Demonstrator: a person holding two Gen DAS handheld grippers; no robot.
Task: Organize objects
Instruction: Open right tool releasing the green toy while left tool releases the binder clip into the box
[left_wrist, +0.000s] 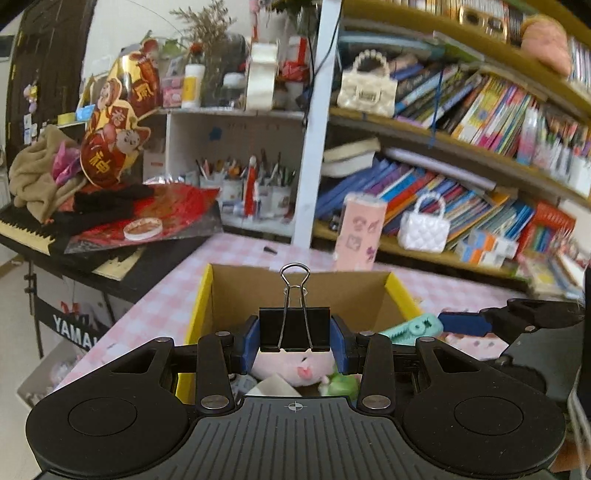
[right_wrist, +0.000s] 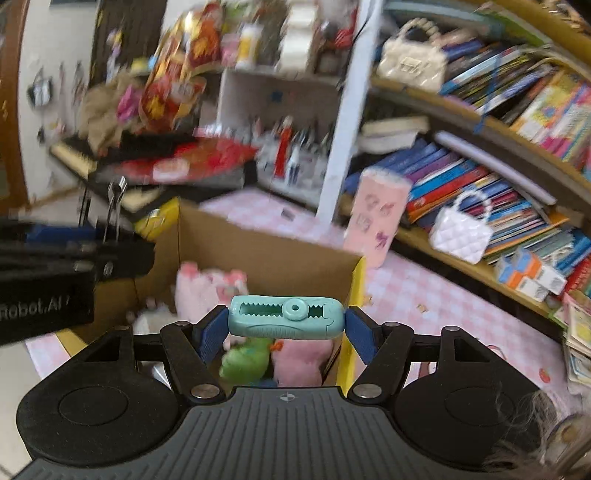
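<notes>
My left gripper (left_wrist: 294, 341) is shut on a black binder clip (left_wrist: 294, 325) with silver wire handles, held above an open cardboard box (left_wrist: 332, 288) with yellow edges. My right gripper (right_wrist: 284, 328) is shut on a teal plastic correction-tape case (right_wrist: 284, 319), held crosswise over the same box (right_wrist: 258, 254). The box holds pink plush toys (right_wrist: 210, 284) and a green plush (right_wrist: 245, 362). The teal case (left_wrist: 413, 326) and the right gripper's blue finger (left_wrist: 461, 323) show at the right in the left wrist view. The left gripper with the clip (right_wrist: 114, 206) shows at the left in the right wrist view.
The box stands on a pink checked tablecloth (right_wrist: 424, 295). A pink patterned carton (right_wrist: 376, 218) stands behind it. Bookshelves (left_wrist: 480, 147) with books and white handbags (left_wrist: 424, 225) fill the right. A cluttered keyboard (left_wrist: 33, 229) stands at the left.
</notes>
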